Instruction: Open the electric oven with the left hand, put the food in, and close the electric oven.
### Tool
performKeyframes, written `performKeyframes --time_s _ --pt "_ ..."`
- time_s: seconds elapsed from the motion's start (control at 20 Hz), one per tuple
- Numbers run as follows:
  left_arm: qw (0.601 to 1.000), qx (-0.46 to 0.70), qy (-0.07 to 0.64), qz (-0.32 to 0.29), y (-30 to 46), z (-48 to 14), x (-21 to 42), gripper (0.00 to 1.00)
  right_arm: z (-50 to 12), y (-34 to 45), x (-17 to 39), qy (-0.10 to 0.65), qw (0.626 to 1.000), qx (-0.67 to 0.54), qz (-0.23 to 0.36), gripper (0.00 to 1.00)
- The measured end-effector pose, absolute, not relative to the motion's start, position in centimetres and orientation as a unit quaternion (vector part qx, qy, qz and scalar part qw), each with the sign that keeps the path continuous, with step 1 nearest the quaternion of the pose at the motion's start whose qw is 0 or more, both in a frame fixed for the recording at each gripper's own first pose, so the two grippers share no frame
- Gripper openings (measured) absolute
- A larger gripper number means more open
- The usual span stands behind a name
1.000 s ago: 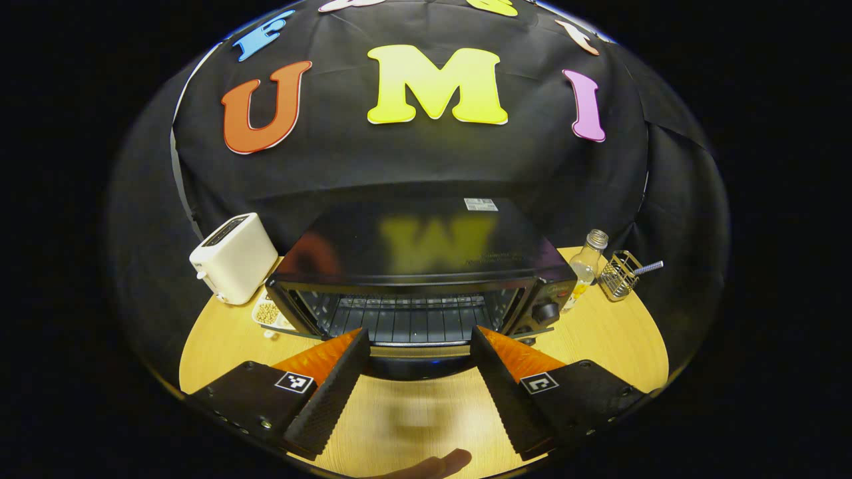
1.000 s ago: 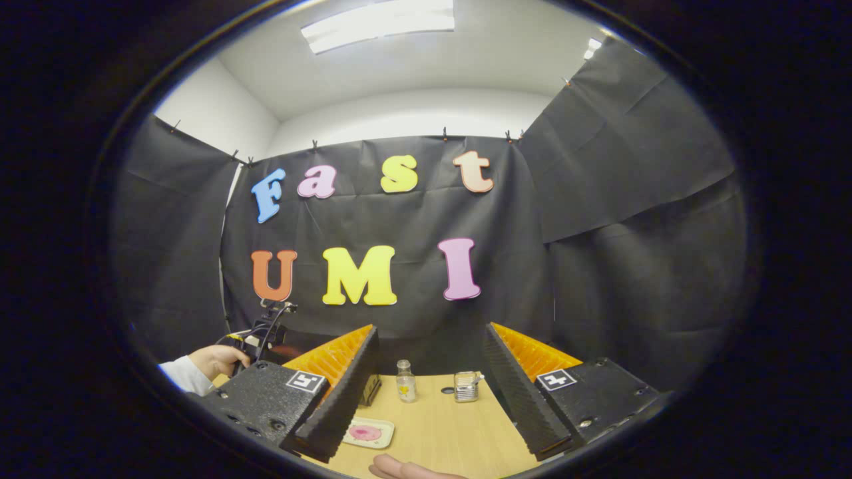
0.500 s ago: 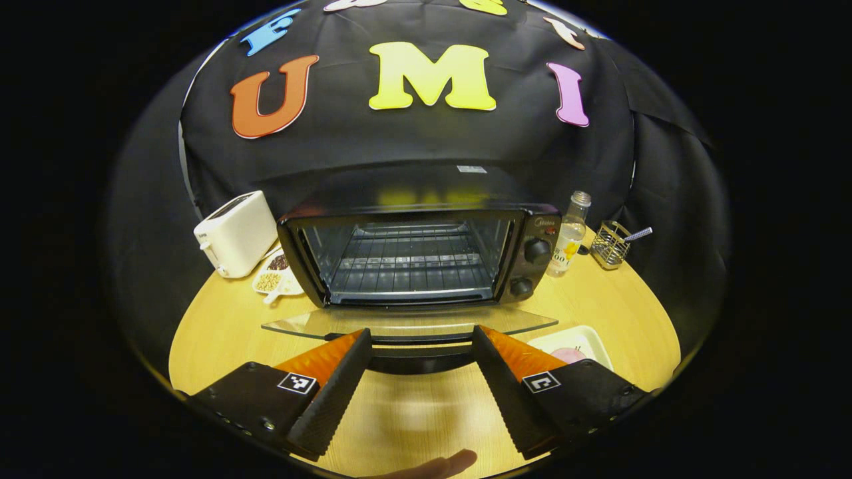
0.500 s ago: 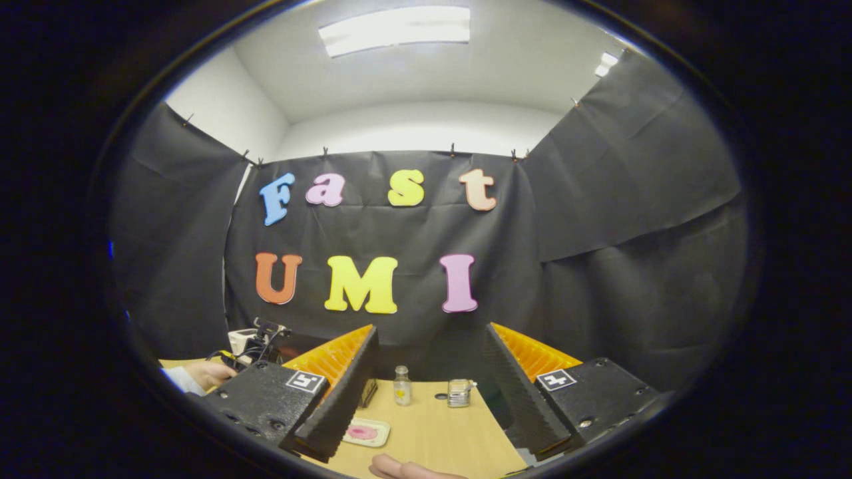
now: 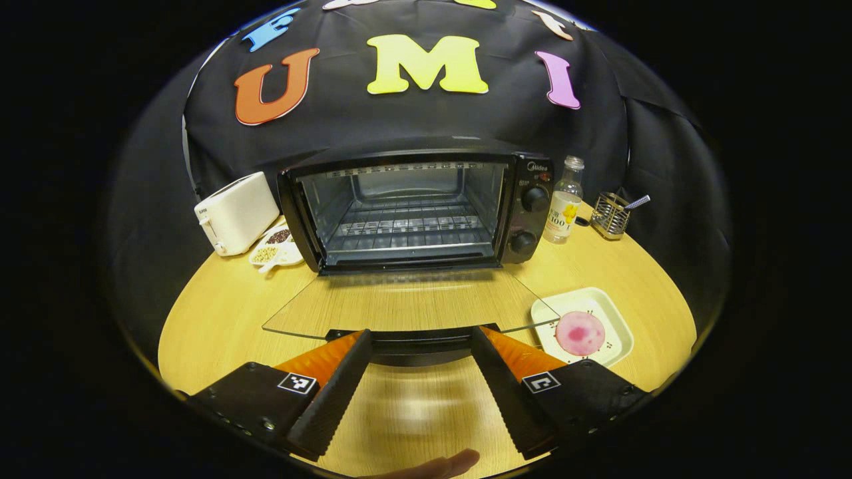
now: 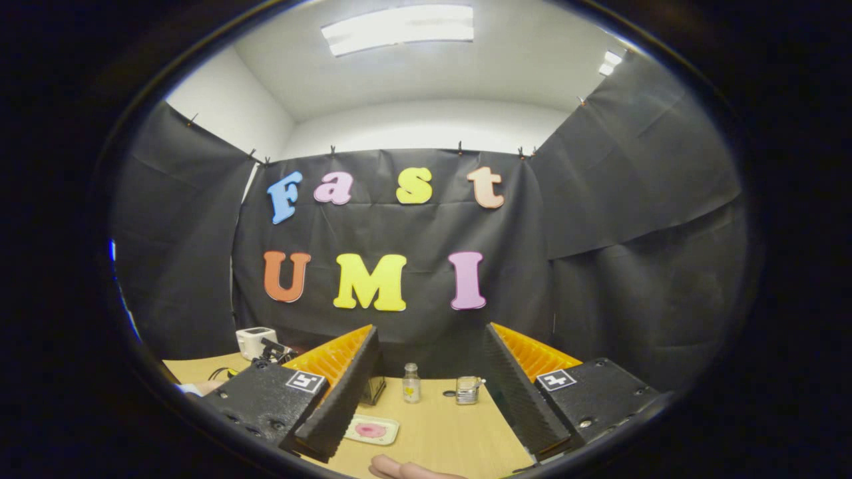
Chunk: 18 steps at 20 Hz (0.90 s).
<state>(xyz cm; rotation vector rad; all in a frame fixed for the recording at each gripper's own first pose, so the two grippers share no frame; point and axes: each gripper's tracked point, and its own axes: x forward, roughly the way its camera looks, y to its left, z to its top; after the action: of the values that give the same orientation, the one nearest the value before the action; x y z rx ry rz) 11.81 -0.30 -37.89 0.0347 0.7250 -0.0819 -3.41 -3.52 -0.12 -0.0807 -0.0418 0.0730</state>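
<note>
Oven door (image 5: 406, 307): swung fully down from the half-open tilt of 0.5 s ago; step 1 looks done, loading comes next.
Electric oven (image 5: 416, 206): cavity and rack exposed.
Left gripper (image 5: 418, 340): fingers apart, straddling the door handle (image 5: 416, 342); contact unclear.
Right gripper (image 6: 431, 342): fingers apart, empty, raised right of the oven.
Food (image 5: 580, 332): pink disc on a tray (image 5: 616, 309), right of the lowered door.
Writing: oven panel logo and bottle (image 5: 563, 201) label too small to read.

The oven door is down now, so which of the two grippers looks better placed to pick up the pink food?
Probably the right gripper. It is open and free, and the plate with the food lies just ahead of it. The left gripper sits at the door handle of the oven.
</note>
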Motion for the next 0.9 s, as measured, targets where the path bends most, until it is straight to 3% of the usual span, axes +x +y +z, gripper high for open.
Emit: performKeyframes --time_s 0.25,0.6,0.9 --pt "0.919 -0.011 0.392 -0.030 0.5 -42.1 10.9 0.96 -0.9 -2.5 -2.5 -0.002 0.998 -0.038 0.042 0.96" --pt "0.933 -0.005 0.360 -0.008 2.8 -41.1 11.4 0.97 -2.7 -0.7 -0.8 0.030 0.997 -0.042 0.049 0.96" --pt "0.957 -0.006 0.289 -0.002 4.0 -35.5 11.0 0.96 -8.9 1.2 3.8 0.151 0.984 -0.077 0.060 0.96"
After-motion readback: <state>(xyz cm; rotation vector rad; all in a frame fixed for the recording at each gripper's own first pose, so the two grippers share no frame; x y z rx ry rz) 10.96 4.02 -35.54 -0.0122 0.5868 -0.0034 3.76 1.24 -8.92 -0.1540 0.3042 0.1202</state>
